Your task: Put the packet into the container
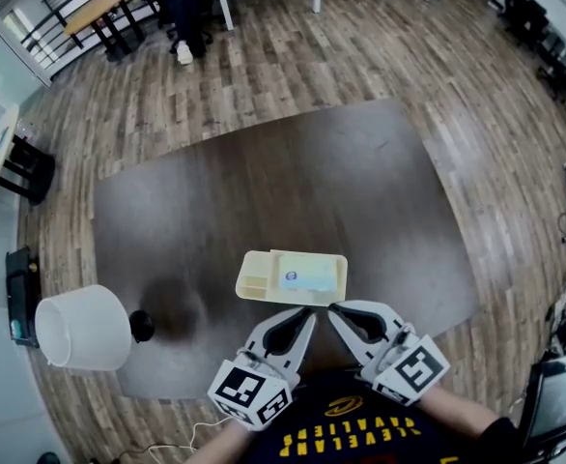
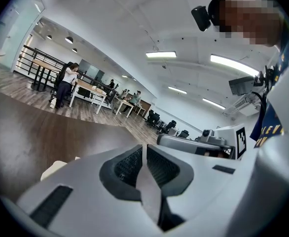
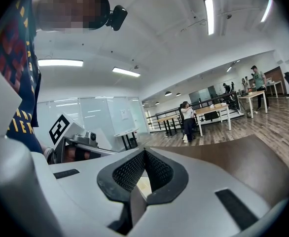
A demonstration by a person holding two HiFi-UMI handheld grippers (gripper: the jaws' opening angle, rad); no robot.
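Open-plan office: desks [image 3: 211, 110], office chairs [image 2: 153, 117].

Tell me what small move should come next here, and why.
Probably just draw both grippers back. The packet already lies inside the cream container, and the left gripper and right gripper sit shut and empty near its front edge.

Yellow letters on the person's dark shirt [image 1: 351, 431], seen upside down, seem to read "Cleveland Cavaliers". The print on the packet [image 1: 305, 275] is too small to read.
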